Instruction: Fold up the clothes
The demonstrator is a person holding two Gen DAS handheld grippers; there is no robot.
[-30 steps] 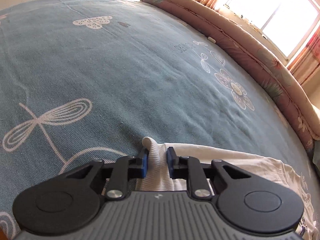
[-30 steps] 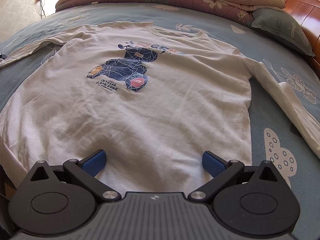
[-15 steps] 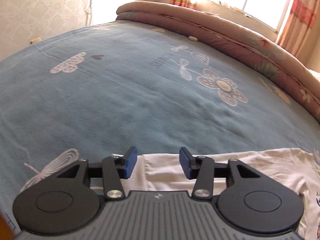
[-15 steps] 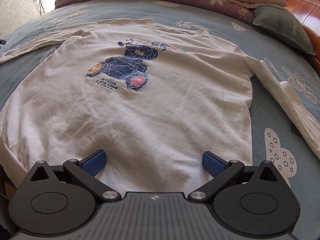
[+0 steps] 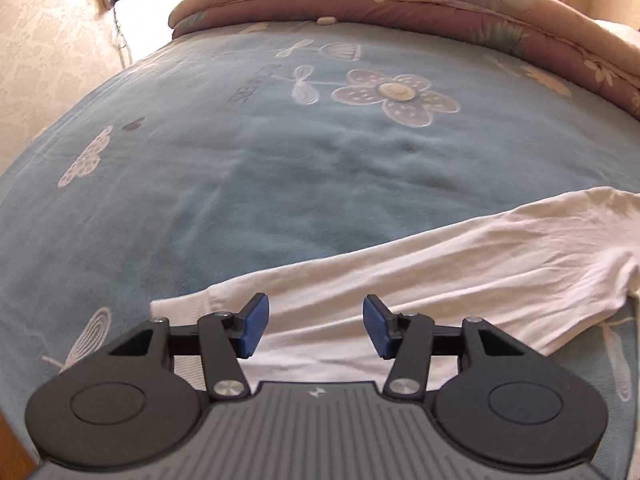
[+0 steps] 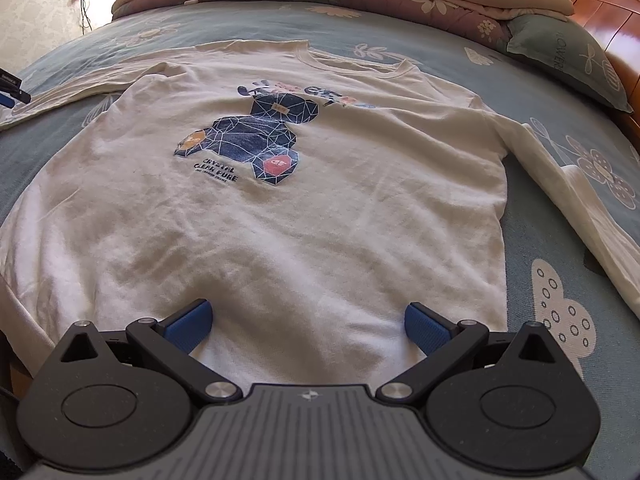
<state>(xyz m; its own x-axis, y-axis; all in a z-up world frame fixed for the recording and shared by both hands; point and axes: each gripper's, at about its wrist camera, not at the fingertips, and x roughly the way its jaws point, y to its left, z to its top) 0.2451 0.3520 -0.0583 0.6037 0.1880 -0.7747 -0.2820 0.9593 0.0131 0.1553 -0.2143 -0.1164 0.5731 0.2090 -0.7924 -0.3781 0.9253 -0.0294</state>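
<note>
the white long-sleeved shirt (image 6: 280, 216) lies spread flat, print up, on the blue bedspread (image 5: 240, 168), soft and limp (best pinched at cuff or hem), with left gripper (image 5: 316, 326) and right gripper (image 6: 308, 320) both spread wide, grasping nothing.

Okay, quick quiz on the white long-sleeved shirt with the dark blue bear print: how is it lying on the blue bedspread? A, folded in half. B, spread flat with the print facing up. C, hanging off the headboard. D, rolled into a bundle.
B: the white long-sleeved shirt lies spread flat on the blue bedspread, its bear print facing up and both sleeves stretched out.
</note>
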